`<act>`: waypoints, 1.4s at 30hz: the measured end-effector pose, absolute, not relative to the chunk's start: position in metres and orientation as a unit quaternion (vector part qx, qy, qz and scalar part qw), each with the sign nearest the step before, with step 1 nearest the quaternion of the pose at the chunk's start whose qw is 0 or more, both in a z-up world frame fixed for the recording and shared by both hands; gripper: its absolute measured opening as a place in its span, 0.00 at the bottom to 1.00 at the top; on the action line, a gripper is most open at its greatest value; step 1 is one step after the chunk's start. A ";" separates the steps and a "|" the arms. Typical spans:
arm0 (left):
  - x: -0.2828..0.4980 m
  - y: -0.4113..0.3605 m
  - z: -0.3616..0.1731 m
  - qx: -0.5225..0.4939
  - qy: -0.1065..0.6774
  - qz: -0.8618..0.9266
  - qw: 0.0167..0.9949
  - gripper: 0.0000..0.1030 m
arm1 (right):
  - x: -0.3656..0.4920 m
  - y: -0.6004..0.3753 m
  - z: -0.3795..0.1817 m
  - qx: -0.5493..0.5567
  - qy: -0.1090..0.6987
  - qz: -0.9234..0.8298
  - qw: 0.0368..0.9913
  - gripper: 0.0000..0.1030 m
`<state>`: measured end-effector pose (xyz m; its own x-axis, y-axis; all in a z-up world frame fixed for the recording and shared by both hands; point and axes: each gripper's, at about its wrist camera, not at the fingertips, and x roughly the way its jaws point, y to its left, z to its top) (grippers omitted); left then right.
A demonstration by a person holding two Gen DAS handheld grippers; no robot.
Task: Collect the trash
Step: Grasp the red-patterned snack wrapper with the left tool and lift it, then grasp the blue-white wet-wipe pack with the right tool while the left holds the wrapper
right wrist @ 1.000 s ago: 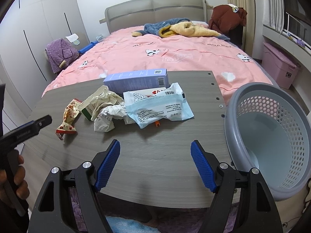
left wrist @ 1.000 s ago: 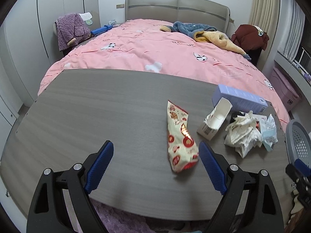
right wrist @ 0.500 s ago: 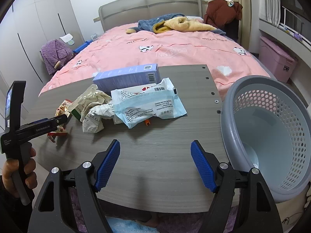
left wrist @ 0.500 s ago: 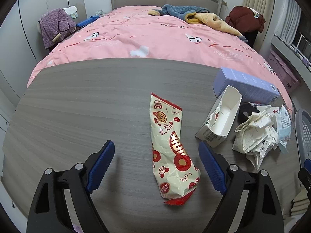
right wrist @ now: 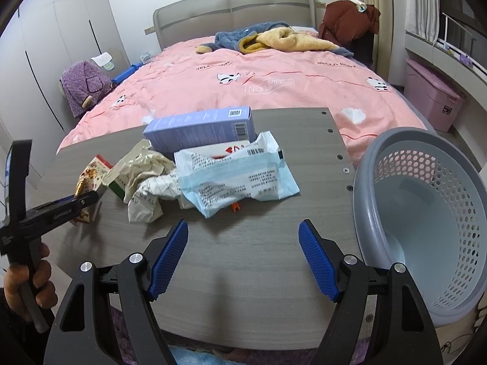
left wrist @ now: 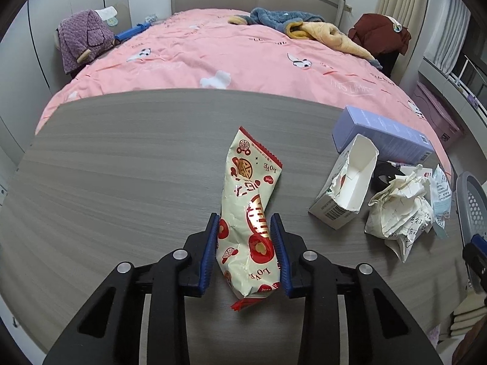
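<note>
A grey wood-grain table [left wrist: 121, 164] stands at the foot of a bed [left wrist: 231, 51] with a pink cover. In the left wrist view, the left gripper [left wrist: 245, 217] has just been closing its jaws, and its blue pads now press both sides of the near end of a snack wrapper [left wrist: 249, 210] (cream with red print), which lies lengthwise on the table and reaches away from the gripper. To the right of the wrapper lie an opened carton [left wrist: 347, 188], crumpled paper [left wrist: 398, 210] and, behind them, a lilac box [left wrist: 383, 137]. A grey basket [left wrist: 471, 210] shows at the right edge of the view. In the right wrist view, the right gripper [right wrist: 243, 237] hangs over the near part of the table with its jaws wide apart and nothing between them. Beyond it lies a blue-and-white packet [right wrist: 237, 179], with the crumpled paper [right wrist: 146, 182] touching its left side and the lilac box [right wrist: 201, 129] just behind. The basket [right wrist: 426, 222] stands off the right end of the table, its perforated wall close to the table edge (nothing visible inside). At the far left, a hand [right wrist: 33, 283] holds the left gripper's handle, and its jaws reach the wrapper [right wrist: 89, 179] beside the paper.
</note>
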<state>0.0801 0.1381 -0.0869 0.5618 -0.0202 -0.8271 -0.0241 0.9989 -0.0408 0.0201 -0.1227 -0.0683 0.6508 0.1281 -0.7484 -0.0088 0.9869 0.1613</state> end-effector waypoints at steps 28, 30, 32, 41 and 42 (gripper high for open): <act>0.050 0.133 -0.033 -0.024 0.397 -0.017 0.917 0.32 | 0.074 -0.114 -0.071 0.012 0.453 -0.045 0.890 0.77; 0.049 0.130 -0.032 -0.023 0.397 -0.021 0.917 0.32 | 0.069 -0.120 -0.075 0.011 0.460 -0.053 0.886 0.77; 0.047 0.127 -0.031 -0.021 0.395 -0.026 0.918 0.32 | 0.064 -0.125 -0.078 0.011 0.465 -0.060 0.883 0.77; 0.045 0.115 -0.027 -0.019 0.388 -0.039 0.921 0.32 | 0.078 -0.132 -0.068 0.098 0.448 -0.045 0.887 0.77; 0.045 0.114 -0.027 -0.018 0.388 -0.040 0.921 0.32 | 0.082 -0.131 -0.068 0.105 0.450 -0.047 0.886 0.77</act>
